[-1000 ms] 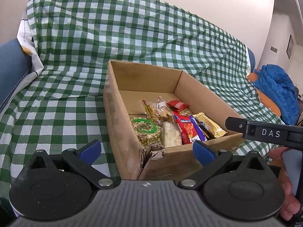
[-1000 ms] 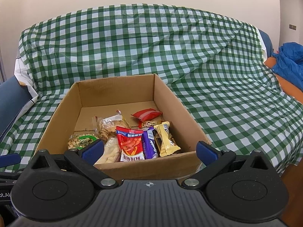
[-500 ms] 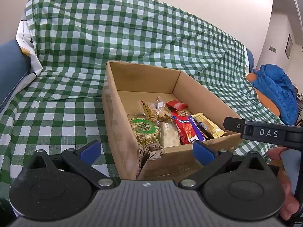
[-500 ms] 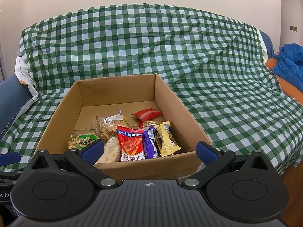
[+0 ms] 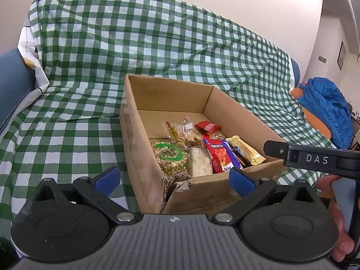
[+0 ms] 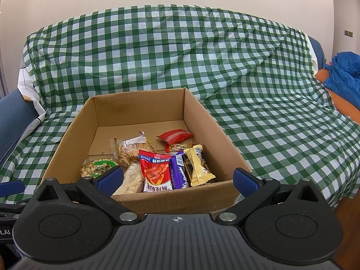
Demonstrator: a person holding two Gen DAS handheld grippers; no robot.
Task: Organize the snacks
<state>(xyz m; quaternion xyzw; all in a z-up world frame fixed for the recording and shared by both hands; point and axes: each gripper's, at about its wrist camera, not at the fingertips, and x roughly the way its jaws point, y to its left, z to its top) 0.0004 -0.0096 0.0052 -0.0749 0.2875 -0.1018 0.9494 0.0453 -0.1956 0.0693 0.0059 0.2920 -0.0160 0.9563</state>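
Note:
An open cardboard box [image 6: 209, 117] [image 5: 130, 139] sits on a sofa covered with a green checked cloth [image 6: 180, 51]. Inside lie several snack packs: a red packet [image 6: 155, 172] [image 5: 217, 156], a purple bar [image 6: 177, 171], a yellow bar [image 6: 198, 166] [image 5: 246, 149], a green-labelled nut bag [image 5: 169, 156] [image 6: 99, 167], a clear cookie bag [image 5: 183, 131] [image 6: 127, 149] and a small red pouch [image 6: 175, 135]. My left gripper [image 5: 174, 178] is open and empty in front of the box's torn near corner. My right gripper [image 6: 177, 180] is open and empty before the box's near wall.
A blue jacket [image 5: 326, 108] [image 6: 346, 72] lies on an orange cushion at the right. A blue armrest [image 5: 11, 83] shows at the left. The right gripper's black body [image 5: 315, 158], held by a hand [image 5: 337, 220], crosses the left wrist view. Wooden floor [image 6: 346, 211] lies at lower right.
The left gripper's view has shifted slightly, with the box sitting a little lower and closer to centre. The right gripper has barely moved. Both stay open.

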